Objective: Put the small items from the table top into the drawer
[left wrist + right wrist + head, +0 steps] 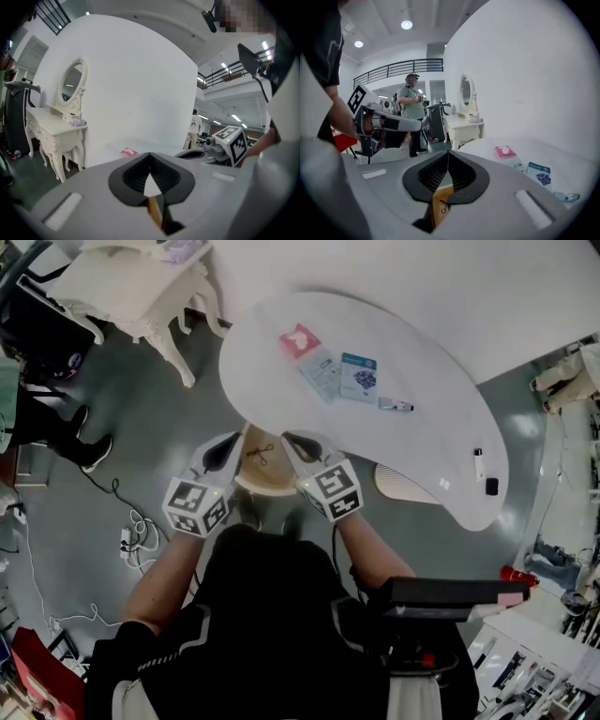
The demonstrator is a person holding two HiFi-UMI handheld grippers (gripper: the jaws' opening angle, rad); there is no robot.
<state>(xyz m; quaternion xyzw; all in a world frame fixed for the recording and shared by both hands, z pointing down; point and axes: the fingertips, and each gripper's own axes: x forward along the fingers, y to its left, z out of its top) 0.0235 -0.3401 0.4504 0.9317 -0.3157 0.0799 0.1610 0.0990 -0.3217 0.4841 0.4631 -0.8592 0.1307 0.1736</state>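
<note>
- Both grippers hang over the open drawer [265, 474] that juts from the near edge of the white table [412, 446]. The left gripper [225, 448] is over the drawer's left side and the right gripper [302, 444] over its right side.
- Left gripper [150, 157]: its own view shows the dark ribbed pads clenched tip to tip, with nothing between them. A strip of the drawer's wood [153, 211] shows below the tips.
- Right gripper [448, 154]: its jaws are likewise pressed together and hold nothing. The tan drawer floor [438, 211] shows beneath them.
- A small dark wiry loop [261, 454] lies on the drawer floor between the two grippers. It also shows in the right gripper view [443, 206].
- The small items lie on the table top, well apart from both grippers:
- A red packet [299, 340] lies near the table's far edge.
- A pale blue packet [321, 372] lies just beside the red one, toward the table's middle.
- A dark-blue printed card [358, 377] touches or nearly touches the pale packet's right side.
- A marker pen [395, 406] lies just right of the card.
- A small white piece [479, 463] and a small black piece [492, 487] sit near the table's right tip.
- A cream dressing table [56, 131] with an oval mirror [71, 84] stands on the floor left of the white table.
</note>
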